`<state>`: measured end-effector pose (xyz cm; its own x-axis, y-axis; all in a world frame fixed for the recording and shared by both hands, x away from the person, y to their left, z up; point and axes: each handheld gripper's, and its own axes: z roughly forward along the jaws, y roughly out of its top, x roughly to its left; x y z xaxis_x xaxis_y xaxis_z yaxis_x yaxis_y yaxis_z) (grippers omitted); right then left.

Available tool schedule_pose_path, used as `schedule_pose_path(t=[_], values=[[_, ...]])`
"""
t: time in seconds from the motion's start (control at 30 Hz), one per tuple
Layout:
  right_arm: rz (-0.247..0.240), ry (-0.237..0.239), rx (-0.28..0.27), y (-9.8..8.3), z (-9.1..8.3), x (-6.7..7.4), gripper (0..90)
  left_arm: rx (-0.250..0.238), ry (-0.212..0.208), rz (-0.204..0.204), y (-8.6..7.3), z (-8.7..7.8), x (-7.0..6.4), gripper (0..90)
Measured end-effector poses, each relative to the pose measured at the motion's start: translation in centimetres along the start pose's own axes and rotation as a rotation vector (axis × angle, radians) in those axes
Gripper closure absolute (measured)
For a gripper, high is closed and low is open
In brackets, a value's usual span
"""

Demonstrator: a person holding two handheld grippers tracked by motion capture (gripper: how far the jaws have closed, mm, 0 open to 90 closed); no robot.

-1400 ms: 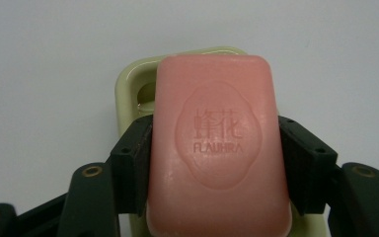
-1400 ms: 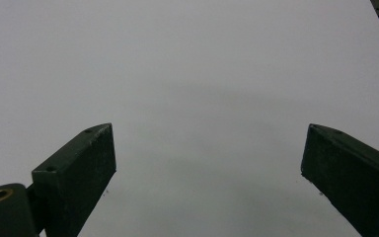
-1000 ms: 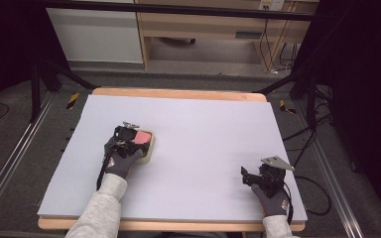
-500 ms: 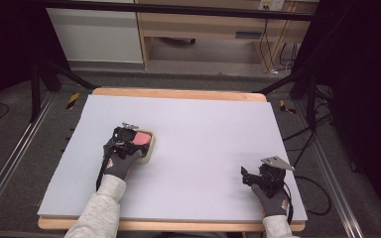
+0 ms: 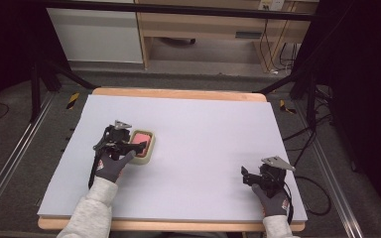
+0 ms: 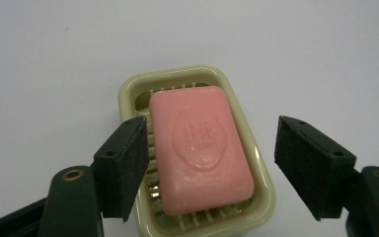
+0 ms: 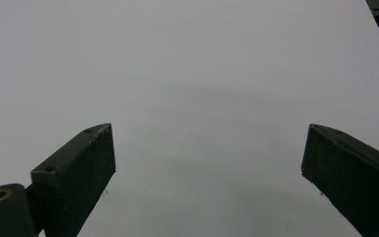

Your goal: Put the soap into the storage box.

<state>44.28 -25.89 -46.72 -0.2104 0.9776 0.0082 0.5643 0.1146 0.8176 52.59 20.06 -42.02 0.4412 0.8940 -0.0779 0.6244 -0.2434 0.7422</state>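
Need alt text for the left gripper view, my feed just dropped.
A pink soap bar with an embossed oval stamp lies in a pale green soap dish on a plain white table surface. The left gripper is open, its two black fingers standing either side of the dish, not touching the soap.

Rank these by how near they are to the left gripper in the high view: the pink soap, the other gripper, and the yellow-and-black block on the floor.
1. Pink soap, in its dish just right of the left gripper.
2. Yellow-and-black block, on the floor off the table's far-left corner.
3. Right gripper, across the table near its right front corner.
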Motion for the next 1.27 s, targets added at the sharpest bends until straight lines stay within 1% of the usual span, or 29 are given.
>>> schedule_pose_path(t=[0.13,0.17,0.2,0.3,0.4,0.43,0.47,0.5,0.57,0.67,0.83,0.97,1.1,1.27], values=[[0.006,-0.001,-0.003,0.0,0.0,-0.1,6.7,-0.027,-0.031,0.037,-0.5,-1.0,-0.1,26.7],[0.010,-0.003,0.000,0.0,0.0,-0.1,6.6,-0.038,-0.047,0.057,-0.9,-1.6,-0.1,25.9],[0.010,-0.003,0.000,0.0,0.0,-0.1,6.6,-0.038,-0.047,0.057,-0.9,-1.6,-0.1,25.8],[0.013,-0.006,-0.002,0.0,0.0,-0.2,6.3,-0.045,-0.070,0.078,-1.7,-2.4,0.1,25.6],[0.016,-0.017,0.002,-0.1,0.0,-0.3,6.1,-0.044,-0.065,0.099,-2.6,-3.0,0.5,25.2],[0.017,-0.020,0.004,-0.1,0.0,-0.4,6.1,-0.040,-0.055,0.107,-3.2,-3.3,0.8,25.0],[0.017,-0.020,0.004,-0.1,0.0,-0.4,6.1,-0.040,-0.055,0.107,-3.2,-3.3,0.8,24.9],[0.017,-0.023,0.004,-0.1,0.0,-0.4,6.1,-0.040,-0.053,0.107,-3.7,-3.6,1.2,24.9],[0.024,-0.025,0.005,-0.2,0.0,-0.5,6.1,-0.045,-0.050,0.098,-4.3,-3.9,1.7,24.6],[0.020,-0.026,0.003,-0.2,-0.1,-0.5,6.1,-0.049,-0.047,0.080,-5.1,-4.4,2.4,24.3],[0.007,-0.040,0.013,-0.3,-0.1,-0.5,6.0,-0.043,-0.021,0.073,-6.7,-5.0,3.6,23.7],[-0.007,-0.047,0.024,-0.3,0.1,-0.3,6.0,-0.016,0.016,0.062,-8.2,-5.2,4.7,23.6],[-0.001,-0.055,0.029,-0.3,0.1,-0.4,6.0,-0.009,0.040,0.049,-9.1,-5.5,5.5,24.0],[0.005,-0.061,0.036,-0.4,0.2,-0.5,6.0,-0.005,0.056,0.045,-9.4,-5.6,5.9,23.7]])
